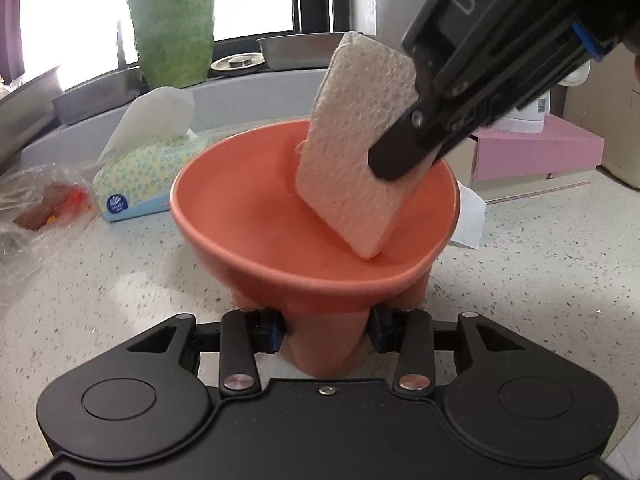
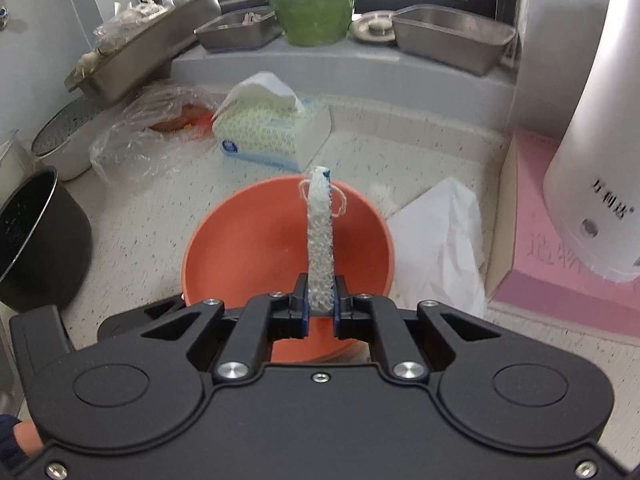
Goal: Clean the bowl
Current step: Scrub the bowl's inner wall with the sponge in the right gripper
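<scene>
Speckled surface (image 1: 120,300): orange bowl (image 1: 256,216) tilted, its foot clamped in left gripper (image 1: 326,330). Right gripper (image 2: 320,304) pinches sponge (image 1: 360,152), lower corner inside bowl. Tissue box (image 1: 140,176) behind.

We see an orange bowl (image 1: 248,216), a white netted sponge (image 1: 356,148), and both grippers black with blue pads. Beyond our left gripper (image 1: 326,330): a pale tissue box (image 1: 148,176) dotted yellow and blue, a mottled green vase (image 1: 174,28), speckled white counter (image 1: 120,280). Right: a pink box (image 1: 536,152).
</scene>
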Available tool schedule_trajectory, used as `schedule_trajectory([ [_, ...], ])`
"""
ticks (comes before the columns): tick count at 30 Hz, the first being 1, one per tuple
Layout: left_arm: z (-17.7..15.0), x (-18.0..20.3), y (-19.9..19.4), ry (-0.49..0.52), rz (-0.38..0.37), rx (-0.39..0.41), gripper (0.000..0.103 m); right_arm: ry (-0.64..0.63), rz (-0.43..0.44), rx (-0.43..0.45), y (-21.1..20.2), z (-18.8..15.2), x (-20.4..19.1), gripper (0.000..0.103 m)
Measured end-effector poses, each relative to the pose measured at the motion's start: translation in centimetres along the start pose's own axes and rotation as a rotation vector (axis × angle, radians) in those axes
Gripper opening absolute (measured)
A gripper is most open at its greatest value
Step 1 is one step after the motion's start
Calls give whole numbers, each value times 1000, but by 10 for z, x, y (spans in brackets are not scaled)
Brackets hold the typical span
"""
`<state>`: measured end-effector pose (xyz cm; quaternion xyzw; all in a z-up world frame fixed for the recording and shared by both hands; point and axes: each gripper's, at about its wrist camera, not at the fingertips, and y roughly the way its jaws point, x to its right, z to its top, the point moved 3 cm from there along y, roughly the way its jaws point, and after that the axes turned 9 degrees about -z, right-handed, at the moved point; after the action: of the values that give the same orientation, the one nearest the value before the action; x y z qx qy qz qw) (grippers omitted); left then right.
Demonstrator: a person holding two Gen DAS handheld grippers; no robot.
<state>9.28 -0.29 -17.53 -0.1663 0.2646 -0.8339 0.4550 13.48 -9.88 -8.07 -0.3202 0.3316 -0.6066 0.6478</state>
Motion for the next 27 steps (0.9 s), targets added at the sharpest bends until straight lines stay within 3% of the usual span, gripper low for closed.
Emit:
schedule_trajectory([
  [10, -2, 1, -1, -21, 7, 13, 38, 11, 15, -48, 5, -18, -7, 12],
  [22, -4, 3, -1, -39, 28, 26, 39, -96, -6, 14, -10, -23, -26, 12],
  [27, -4, 1, -1, -41, 23, 26, 39, -115, 60, 23, -18, -18, -31, 12],
])
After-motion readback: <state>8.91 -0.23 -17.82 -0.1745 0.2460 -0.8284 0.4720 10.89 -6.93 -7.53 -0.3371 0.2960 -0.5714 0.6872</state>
